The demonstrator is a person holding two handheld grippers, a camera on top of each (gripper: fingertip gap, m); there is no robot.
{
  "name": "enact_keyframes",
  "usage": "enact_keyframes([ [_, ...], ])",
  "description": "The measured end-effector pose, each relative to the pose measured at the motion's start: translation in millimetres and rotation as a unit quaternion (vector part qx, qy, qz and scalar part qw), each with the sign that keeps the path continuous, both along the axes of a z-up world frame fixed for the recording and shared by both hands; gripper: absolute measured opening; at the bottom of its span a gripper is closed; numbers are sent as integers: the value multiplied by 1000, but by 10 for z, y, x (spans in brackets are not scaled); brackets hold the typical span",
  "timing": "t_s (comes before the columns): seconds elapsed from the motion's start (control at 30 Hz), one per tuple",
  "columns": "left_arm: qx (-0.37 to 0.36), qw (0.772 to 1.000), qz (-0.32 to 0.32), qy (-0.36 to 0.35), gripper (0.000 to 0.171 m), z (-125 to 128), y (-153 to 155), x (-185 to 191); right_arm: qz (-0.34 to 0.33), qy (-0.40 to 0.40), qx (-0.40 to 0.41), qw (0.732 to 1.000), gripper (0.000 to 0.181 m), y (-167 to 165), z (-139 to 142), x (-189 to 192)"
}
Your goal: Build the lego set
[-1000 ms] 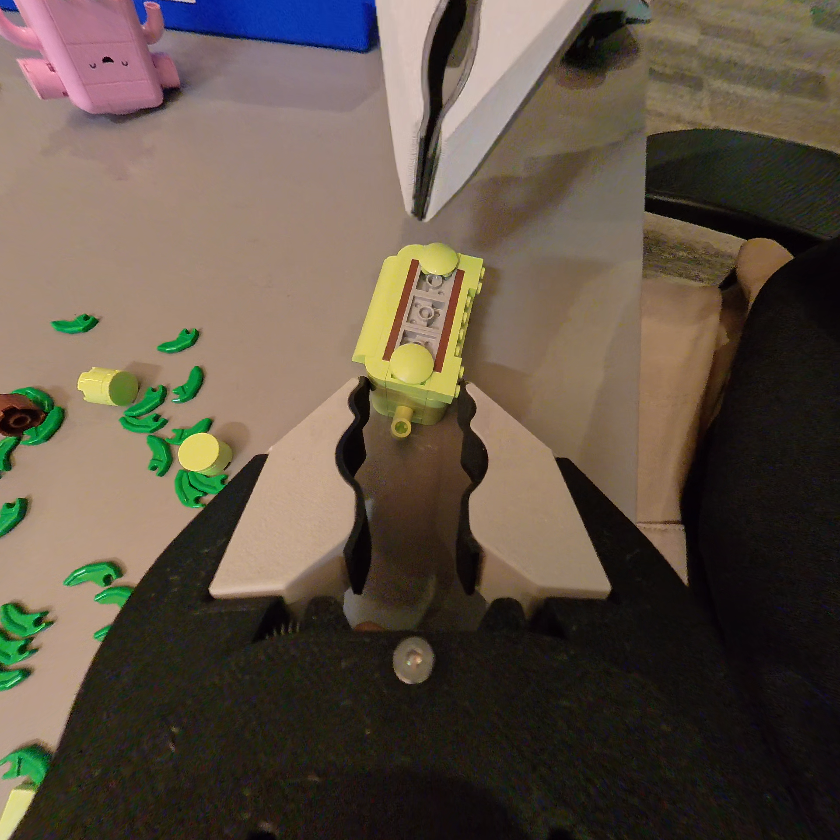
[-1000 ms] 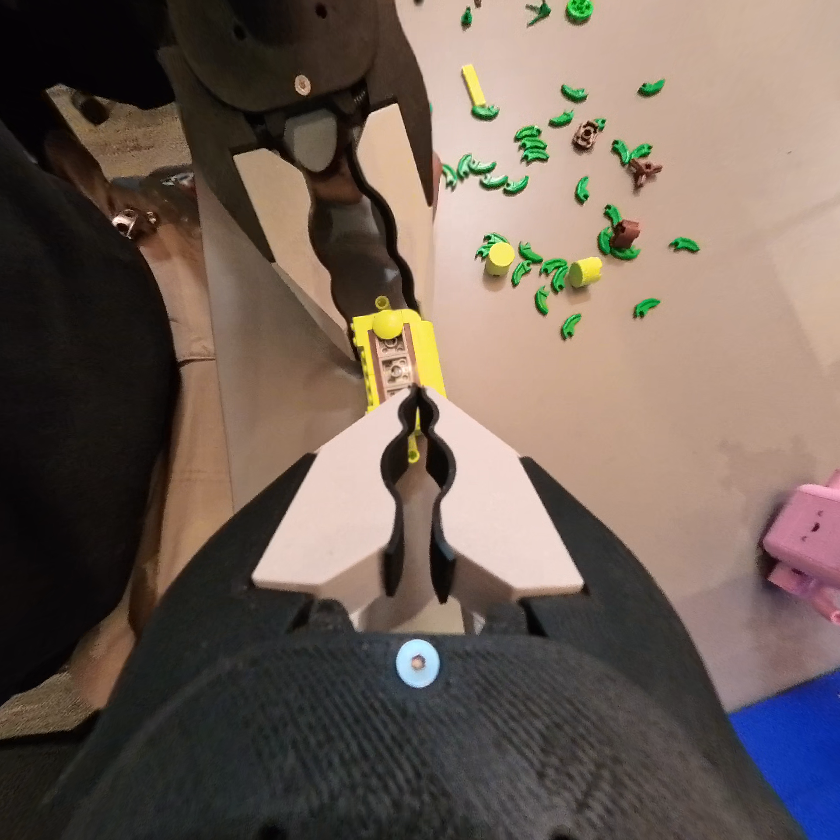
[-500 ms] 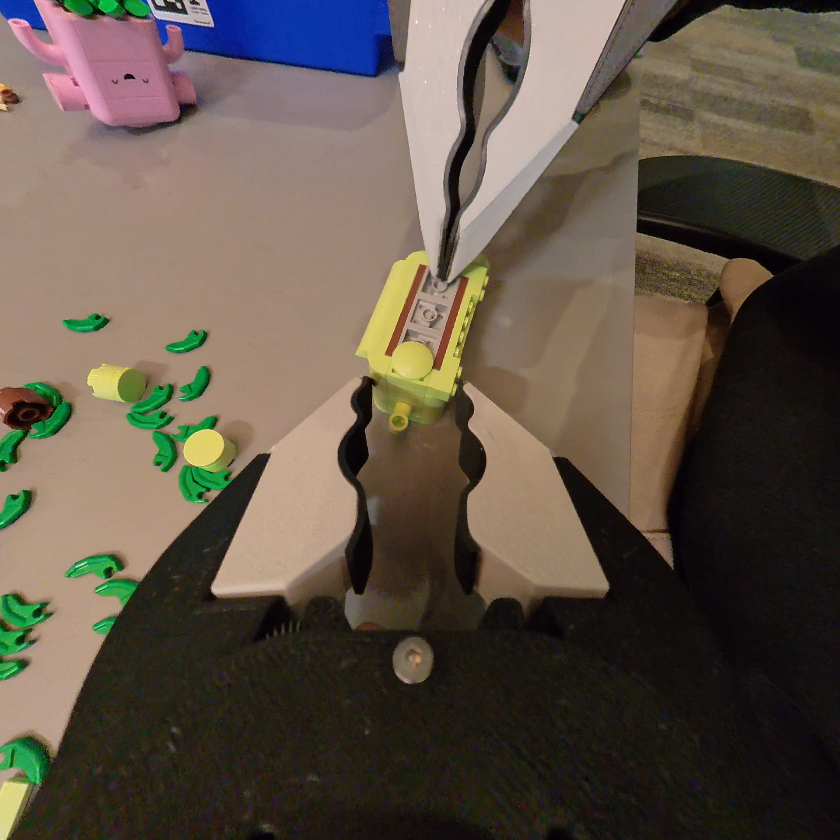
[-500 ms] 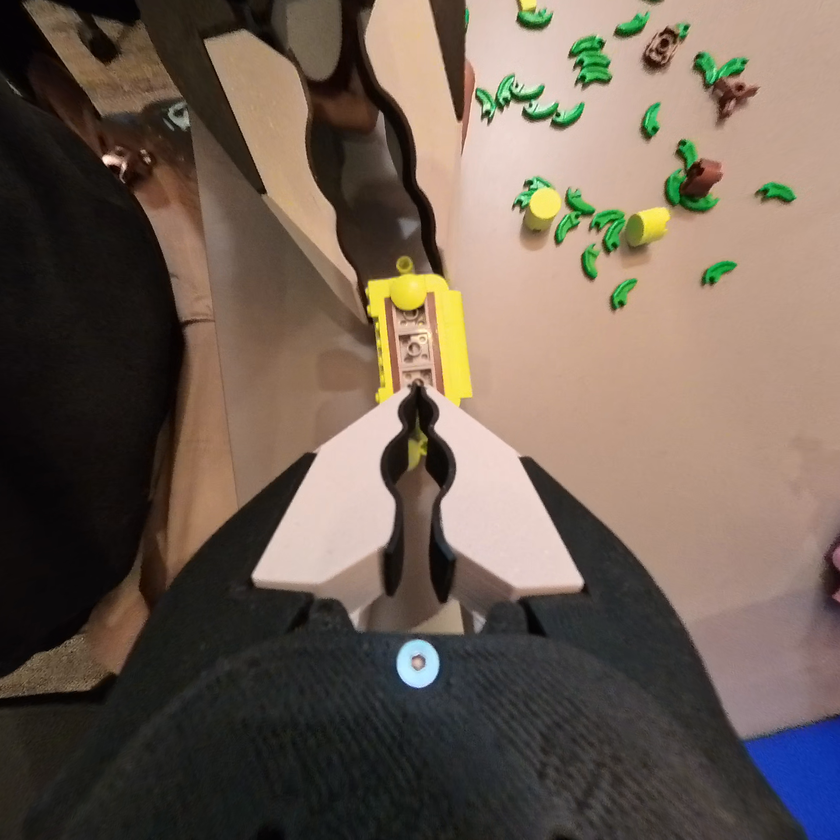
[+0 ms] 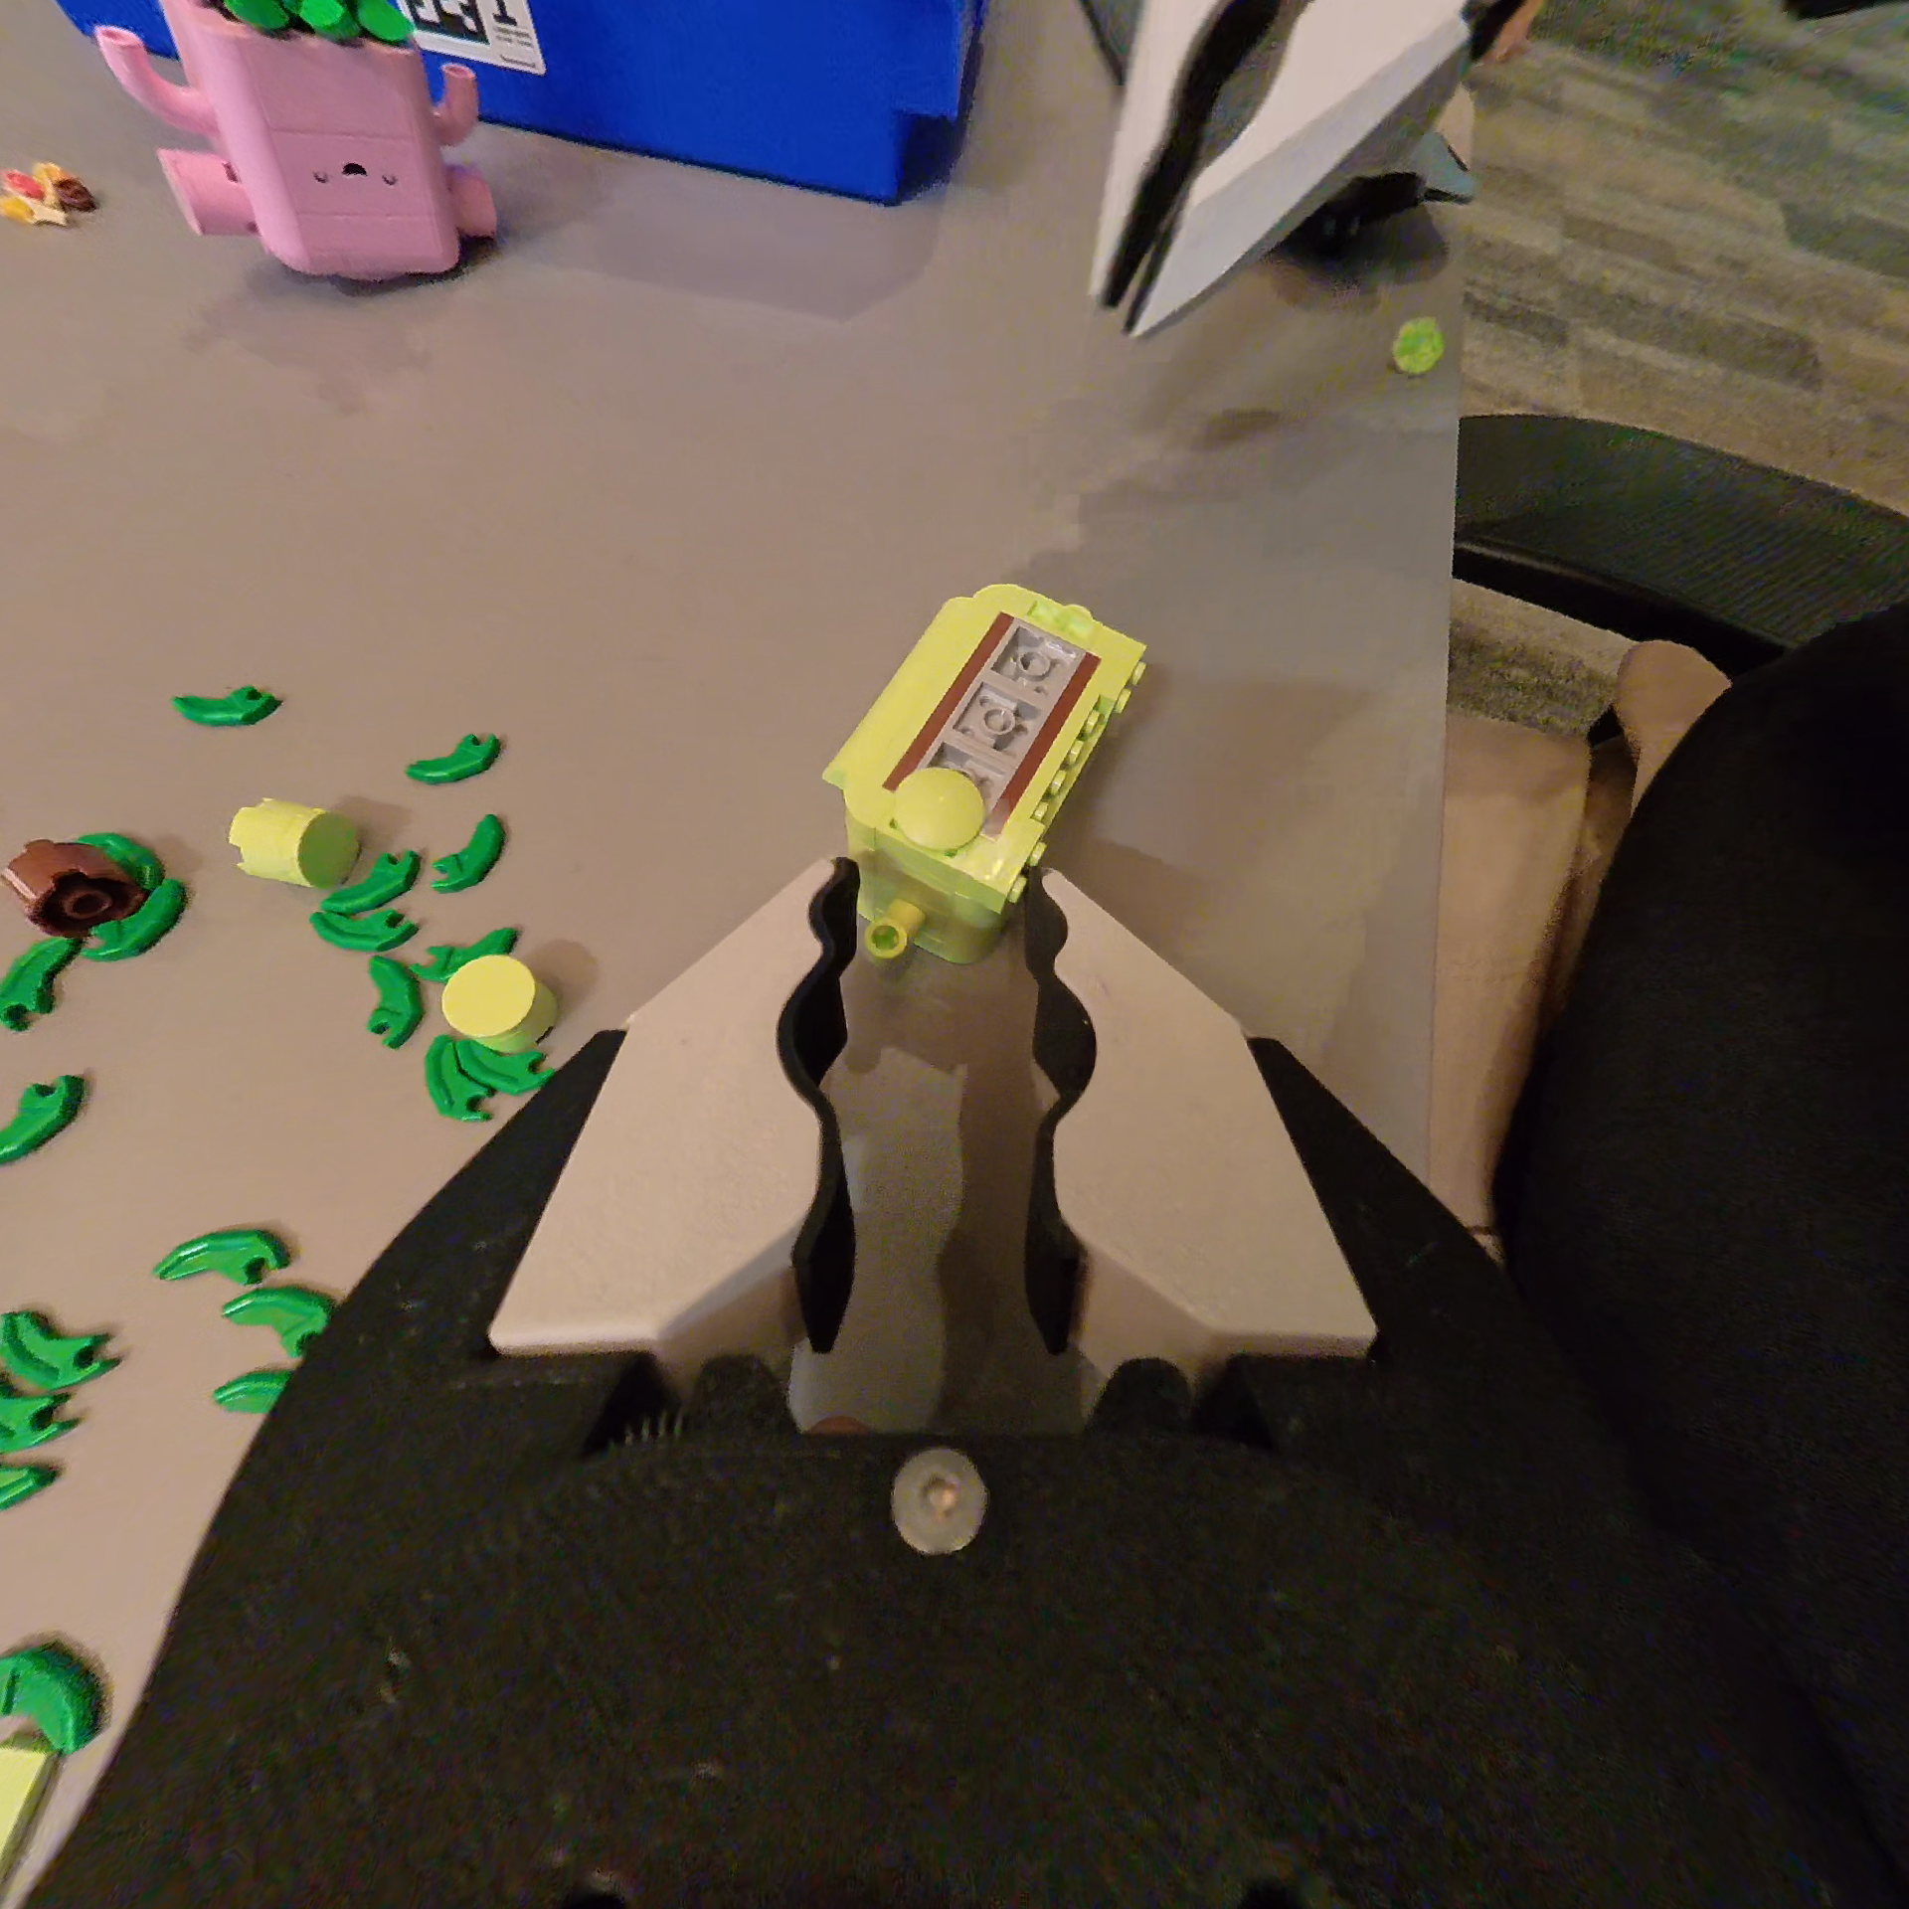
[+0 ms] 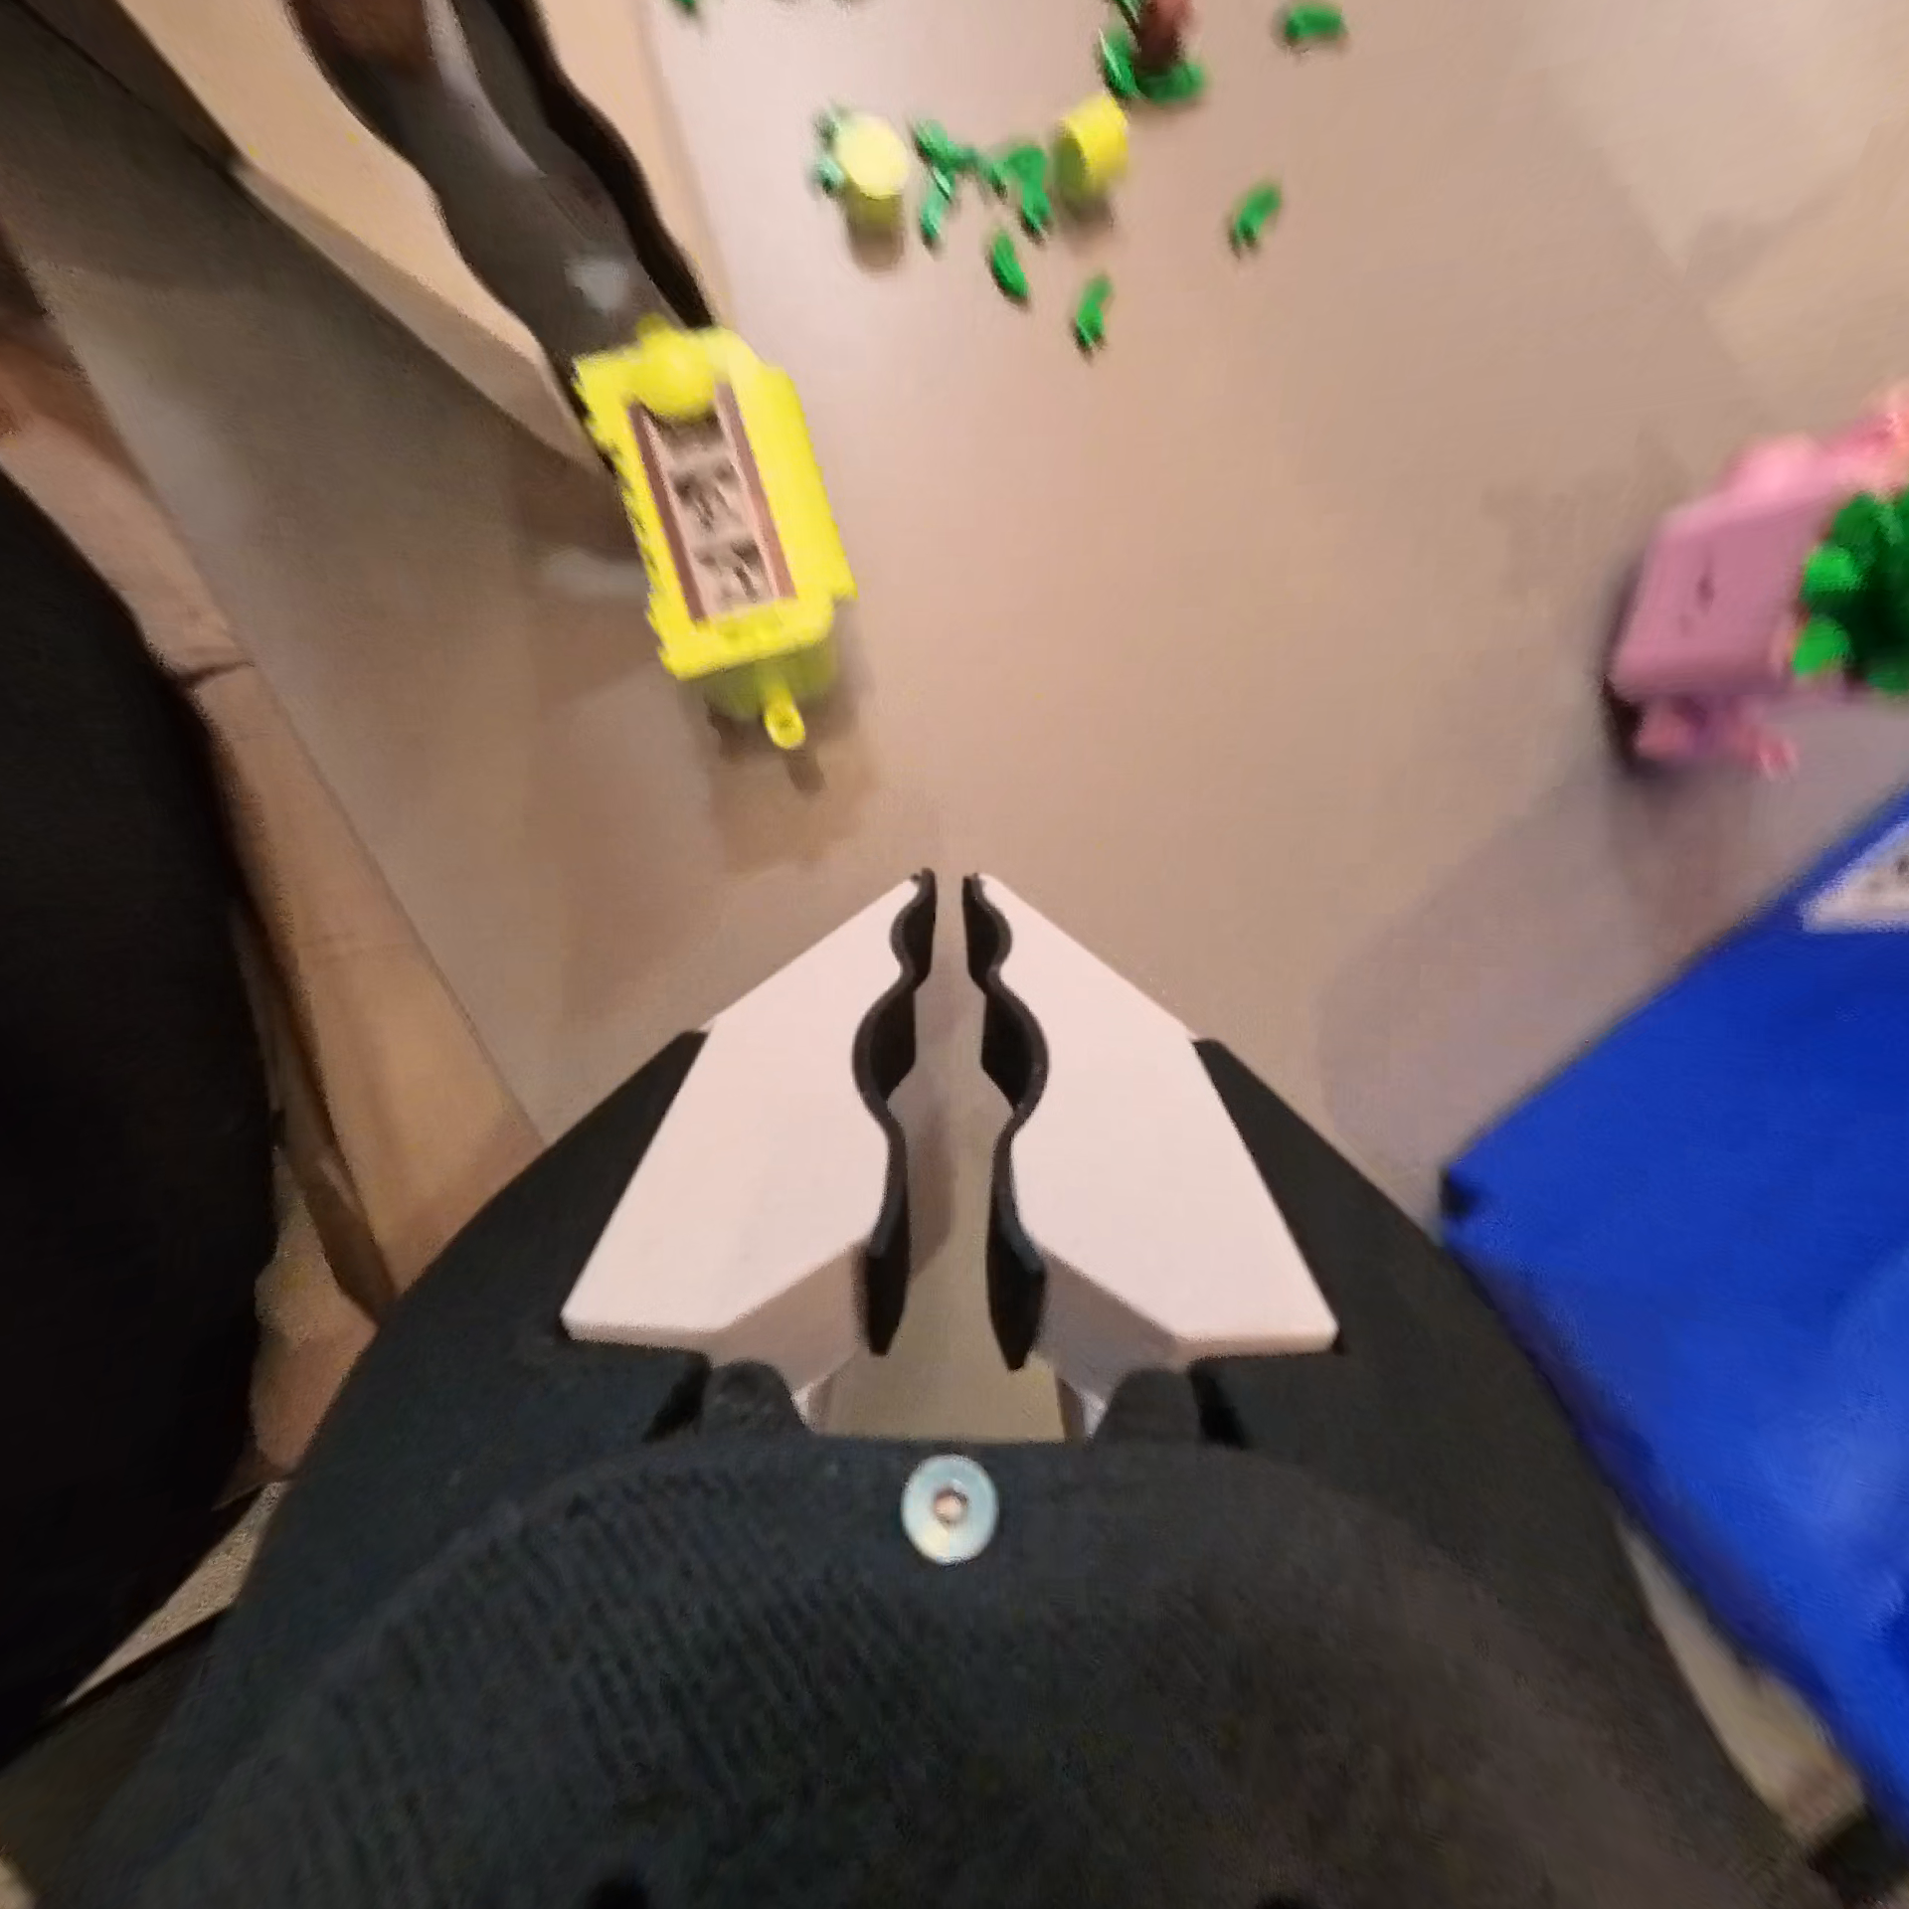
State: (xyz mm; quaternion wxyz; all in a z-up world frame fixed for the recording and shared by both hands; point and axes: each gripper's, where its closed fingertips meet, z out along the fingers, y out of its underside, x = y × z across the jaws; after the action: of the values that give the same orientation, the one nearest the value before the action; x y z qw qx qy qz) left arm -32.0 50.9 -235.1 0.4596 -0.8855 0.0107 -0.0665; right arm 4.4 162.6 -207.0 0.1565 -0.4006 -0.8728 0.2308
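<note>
Right gripper [image 6: 948, 878]: lifted clear of the lime-green lego block [image 5: 981, 764], jaws nearly together, nothing between them. A second ago its tips pressed on the block's far end; the far dome that sat there is gone, and a small lime round piece [image 5: 1416, 344] lies near the table edge [image 5: 1441, 723], probably knocked loose and needing refitting. Left gripper [image 5: 935, 899]: jaws apart, flanking the block's near end. Green leaf pieces [image 5: 382, 899] scattered left; pink lego pot [image 5: 320, 155] beyond.
</note>
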Motion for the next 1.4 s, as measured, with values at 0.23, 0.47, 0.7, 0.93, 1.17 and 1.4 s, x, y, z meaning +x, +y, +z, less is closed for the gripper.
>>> enact_keyframes([
  [0.23, 6, 1000, 3, -12, 30, 20, -8, -9, -160, 5, 37, 986, 7, 640, 165, 721],
  [0.47, 7, 999, -14, -33, 35, 29, -11, 28, -172, -76, 56, 981, 16, 892, -242, 1377],
  [0.7, 12, 1000, -1, -4, 34, 41, -12, -73, -166, -87, 52, 981, 16, 921, -541, 1456],
  [0.93, 18, 1000, 7, 2, 34, 83, -42, -91, -153, -72, 32, 985, 11, 822, -534, 1346],
  [1.17, 34, 999, 16, 7, 35, 154, -82, -111, -126, -55, 13, 990, 13, 666, -534, 1136],
  [1.4, 62, 997, 34, 14, 33, 305, -98, -151, -111, -58, -20, 992, 12, 578, -540, 1016],
])
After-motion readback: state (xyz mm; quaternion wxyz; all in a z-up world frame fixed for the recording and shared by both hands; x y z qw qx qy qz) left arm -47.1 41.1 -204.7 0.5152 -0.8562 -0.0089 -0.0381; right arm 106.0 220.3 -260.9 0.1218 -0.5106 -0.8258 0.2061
